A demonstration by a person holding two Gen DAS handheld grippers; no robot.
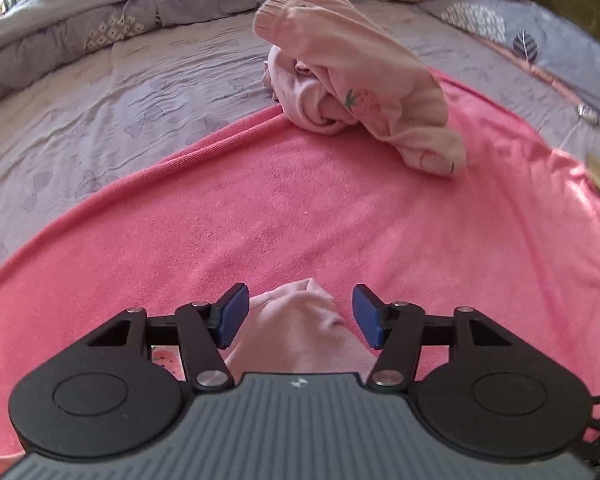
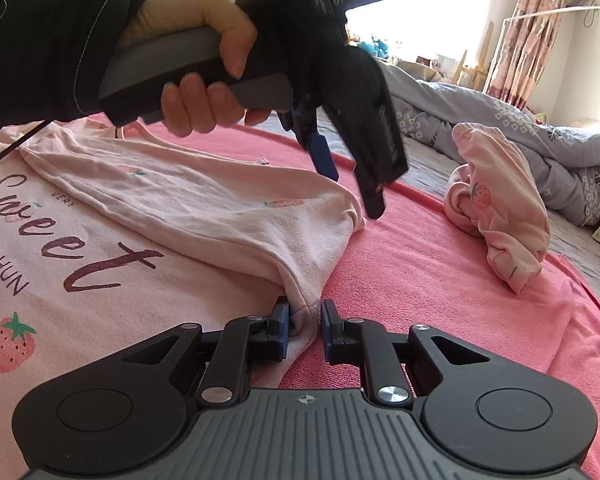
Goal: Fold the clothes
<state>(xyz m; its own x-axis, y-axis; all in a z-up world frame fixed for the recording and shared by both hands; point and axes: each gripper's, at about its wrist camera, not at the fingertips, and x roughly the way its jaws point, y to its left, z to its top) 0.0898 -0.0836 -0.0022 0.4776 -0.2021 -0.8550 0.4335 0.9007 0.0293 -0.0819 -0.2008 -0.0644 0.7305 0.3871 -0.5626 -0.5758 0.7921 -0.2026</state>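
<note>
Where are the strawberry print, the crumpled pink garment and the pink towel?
strawberry print (image 2: 11, 343): right wrist view, on its red fruit.
crumpled pink garment (image 1: 384, 92): left wrist view, on its top fold.
pink towel (image 1: 228, 216): left wrist view, on bare pile.

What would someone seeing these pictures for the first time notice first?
Probably the pale pink shirt with the word Sweet and a strawberry print, spread on the bright pink towel, its sleeve folded across it. The right gripper pinches its fabric at the near fold. A crumpled pink garment sits at the towel's far edge.
</note>
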